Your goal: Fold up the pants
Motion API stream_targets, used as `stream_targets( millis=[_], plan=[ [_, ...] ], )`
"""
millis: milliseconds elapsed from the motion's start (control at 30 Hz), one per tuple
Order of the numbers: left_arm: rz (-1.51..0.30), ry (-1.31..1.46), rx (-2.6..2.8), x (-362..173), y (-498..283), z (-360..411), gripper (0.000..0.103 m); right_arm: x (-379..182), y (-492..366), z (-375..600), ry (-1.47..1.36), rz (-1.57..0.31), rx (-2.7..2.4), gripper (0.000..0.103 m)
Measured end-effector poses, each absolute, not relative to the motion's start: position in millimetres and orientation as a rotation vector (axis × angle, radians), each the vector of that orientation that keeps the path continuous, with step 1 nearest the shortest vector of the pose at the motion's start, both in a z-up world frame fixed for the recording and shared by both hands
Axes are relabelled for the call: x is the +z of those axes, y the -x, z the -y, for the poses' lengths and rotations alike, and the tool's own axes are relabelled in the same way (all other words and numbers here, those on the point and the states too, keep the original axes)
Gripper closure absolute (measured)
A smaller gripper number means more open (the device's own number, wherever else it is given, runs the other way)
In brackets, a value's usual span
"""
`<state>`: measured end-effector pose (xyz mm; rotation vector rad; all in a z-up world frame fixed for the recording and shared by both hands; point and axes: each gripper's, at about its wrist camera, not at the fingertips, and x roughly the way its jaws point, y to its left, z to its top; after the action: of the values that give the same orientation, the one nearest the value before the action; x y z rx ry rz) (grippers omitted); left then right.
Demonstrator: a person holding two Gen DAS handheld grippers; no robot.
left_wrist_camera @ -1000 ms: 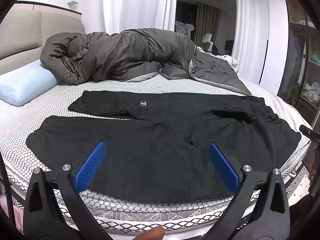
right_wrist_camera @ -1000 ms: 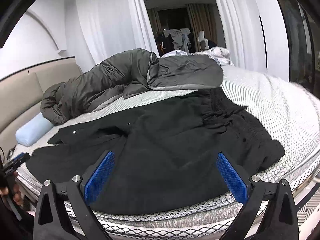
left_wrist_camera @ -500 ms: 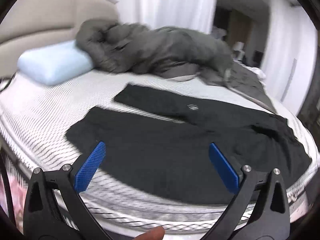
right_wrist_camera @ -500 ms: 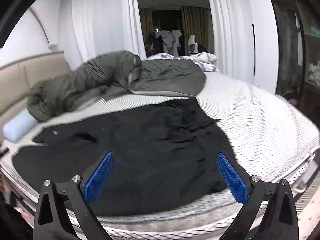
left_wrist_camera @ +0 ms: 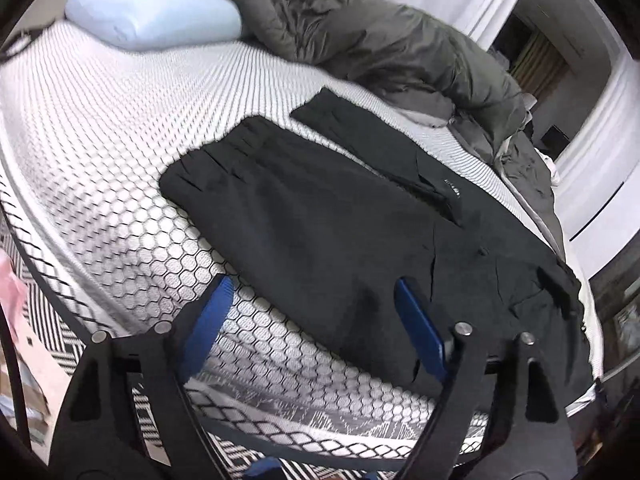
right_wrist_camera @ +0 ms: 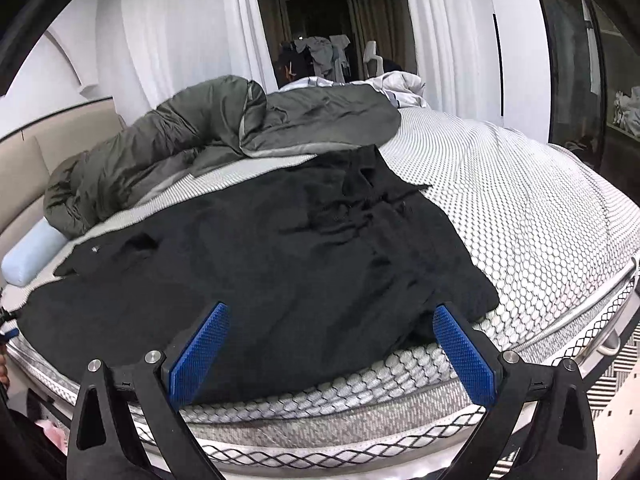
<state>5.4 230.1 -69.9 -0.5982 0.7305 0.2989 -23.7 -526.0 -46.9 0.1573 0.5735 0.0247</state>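
Note:
Black pants (left_wrist_camera: pixel 328 216) lie spread flat on the bed, both legs reaching toward the pillow end and the waist (right_wrist_camera: pixel 404 224) toward the foot end. My left gripper (left_wrist_camera: pixel 316 316) hovers over the near leg's front edge. Its jaws are closing; one blue pad (left_wrist_camera: pixel 420 328) shows over the cloth and the other over bare mattress, with nothing pinched. My right gripper (right_wrist_camera: pixel 332 344) stands open in front of the pants (right_wrist_camera: pixel 300 248), over their near edge by the waist end, with nothing between the pads.
A crumpled grey duvet (left_wrist_camera: pixel 380 40) lies along the far side of the mattress (left_wrist_camera: pixel 100 120), next to a pale blue pillow (left_wrist_camera: pixel 156 12). A black-and-white patterned rug (left_wrist_camera: pixel 40 304) covers the floor below the bed edge. White curtains (right_wrist_camera: pixel 180 40) hang behind.
The left gripper has swung toward the leg end, dropped, rolled, and its jaws have narrowed. The right gripper has shifted toward the waist end, still open.

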Motion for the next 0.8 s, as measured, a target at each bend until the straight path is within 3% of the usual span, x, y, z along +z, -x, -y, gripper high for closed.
stream_targets(
  millis=[100, 167, 200, 233, 500, 600, 767, 800],
  plan=[
    [-0.737, 0.606, 0.315, -76.0, -22.6, -234.4, 0.04, -54.0, 21.8, 527.1, -0.144, -0.588, 0.009, 0.0],
    [-0.725, 0.612, 0.347, -77.1, -37.3, -240.2, 0.063, -57.8, 20.1, 530.3, -0.15, -0.596, -0.004, 0.0],
    [-0.715, 0.629, 0.364, -78.0, -44.8, -245.3, 0.084, -59.8, 18.5, 533.2, -0.162, -0.603, -0.007, 0.0],
    [-0.701, 0.64, 0.369, -78.1, -48.0, -248.7, 0.099, -61.6, 17.8, 537.4, -0.181, -0.611, -0.009, 0.0],
    [-0.611, 0.634, 0.39, -72.1, -50.9, -254.0, 0.101, -75.4, 10.9, 596.6, -0.46, -0.648, -0.026, 0.001],
    [-0.614, 0.625, 0.399, -73.6, -49.1, -253.0, 0.101, -91.1, -7.3, 612.4, -0.559, -0.69, -0.009, 0.016],
    [-0.608, 0.619, 0.407, -70.8, -38.8, -249.6, 0.101, -77.9, -21.8, 609.8, -0.552, -0.684, -0.029, 0.025],
    [-0.608, 0.612, 0.412, -69.9, -38.9, -248.1, 0.101, -74.2, -24.6, 607.5, -0.542, -0.691, -0.027, 0.04]
  ],
)
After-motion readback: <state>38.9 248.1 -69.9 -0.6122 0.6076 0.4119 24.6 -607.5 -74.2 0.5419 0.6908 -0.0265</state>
